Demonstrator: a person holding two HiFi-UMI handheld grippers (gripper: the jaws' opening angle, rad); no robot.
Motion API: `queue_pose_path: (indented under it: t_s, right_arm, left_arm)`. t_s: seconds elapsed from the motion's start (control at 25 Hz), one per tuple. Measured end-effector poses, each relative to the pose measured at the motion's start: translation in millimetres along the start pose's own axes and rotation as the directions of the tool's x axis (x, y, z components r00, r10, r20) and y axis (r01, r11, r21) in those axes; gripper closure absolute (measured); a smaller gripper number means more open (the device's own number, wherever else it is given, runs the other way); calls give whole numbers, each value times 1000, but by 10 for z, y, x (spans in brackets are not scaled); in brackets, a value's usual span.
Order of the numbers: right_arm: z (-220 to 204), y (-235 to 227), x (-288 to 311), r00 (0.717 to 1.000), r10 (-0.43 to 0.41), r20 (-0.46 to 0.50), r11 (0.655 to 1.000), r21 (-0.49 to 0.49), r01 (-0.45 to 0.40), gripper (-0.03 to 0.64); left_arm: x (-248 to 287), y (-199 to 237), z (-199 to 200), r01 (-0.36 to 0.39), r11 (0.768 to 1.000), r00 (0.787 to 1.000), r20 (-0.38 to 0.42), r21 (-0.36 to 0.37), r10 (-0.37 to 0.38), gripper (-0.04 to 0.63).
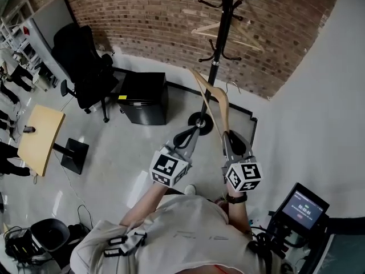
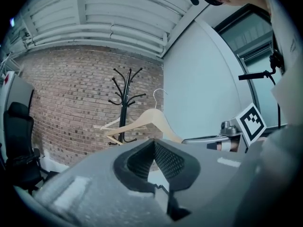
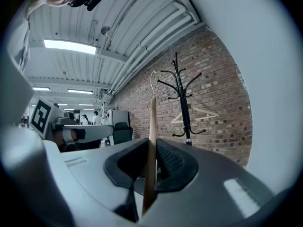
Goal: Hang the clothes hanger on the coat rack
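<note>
The right tongs [image 1: 225, 136] are closed tight on the lower end of one arm of a wooden clothes hanger [image 1: 226, 112]. In the right gripper view, the wood stands thin and upright between the two jaws of the right tongs [image 3: 151, 160]. The left tongs [image 1: 188, 136] are just beside them. Their jaws touch at the tips and hold nothing. They do not touch the hanger.

The hanger sticks up and away from the person, with its wire hook at the far end. It is well apart from the coat rack [image 1: 219, 44].

Pale floor [image 1: 131, 147] runs from the person to the rack's round foot [image 1: 201, 121]. To the left stand a black box cabinet [image 1: 142, 99] and a black office chair [image 1: 85, 67]. A white wall [image 1: 319, 96] is close on the right.

The black rack stands in front of the brick wall [image 1: 171, 21]. Another wooden hanger [image 1: 228, 33] hangs on one of its hooks.
</note>
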State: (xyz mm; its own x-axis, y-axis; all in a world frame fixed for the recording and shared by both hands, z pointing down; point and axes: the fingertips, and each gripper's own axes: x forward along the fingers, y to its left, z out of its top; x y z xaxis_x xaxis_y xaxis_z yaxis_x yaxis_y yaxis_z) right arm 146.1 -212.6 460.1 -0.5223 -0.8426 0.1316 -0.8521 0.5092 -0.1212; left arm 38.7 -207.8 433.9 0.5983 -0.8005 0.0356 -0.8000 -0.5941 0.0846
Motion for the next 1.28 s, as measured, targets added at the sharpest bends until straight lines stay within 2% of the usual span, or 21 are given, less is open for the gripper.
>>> queue_pose_path:
  t_s: [0.32, 0.6, 0.8, 0.96, 1.28]
  right_arm:
    - [-121, -49, 358, 997, 33, -67, 998, 46, -30, 561]
    - [-23, -106, 1058, 996, 58, -62, 998, 27, -57, 561]
    - [302, -116, 1481, 997, 75, -33, 997, -10, -76, 561]
    - [576, -214, 1797, 995, 97, 0, 995, -21, -97, 561]
    - [935, -470, 2198, 998, 58, 24, 994, -90, -56, 561]
  left_arm:
    - [145, 333, -72, -38, 999, 999, -21, -36, 37, 595]
    - [492, 1063, -71, -64, 996, 998, -3, -54, 64, 595]
    - [784, 1575, 189, -34, 999, 999, 36, -24, 35, 595]
    - [976, 1948, 457, -5, 999, 997, 77, -38, 8, 595]
    - [1260, 2355, 692, 86, 996, 992, 93, 16, -87, 595]
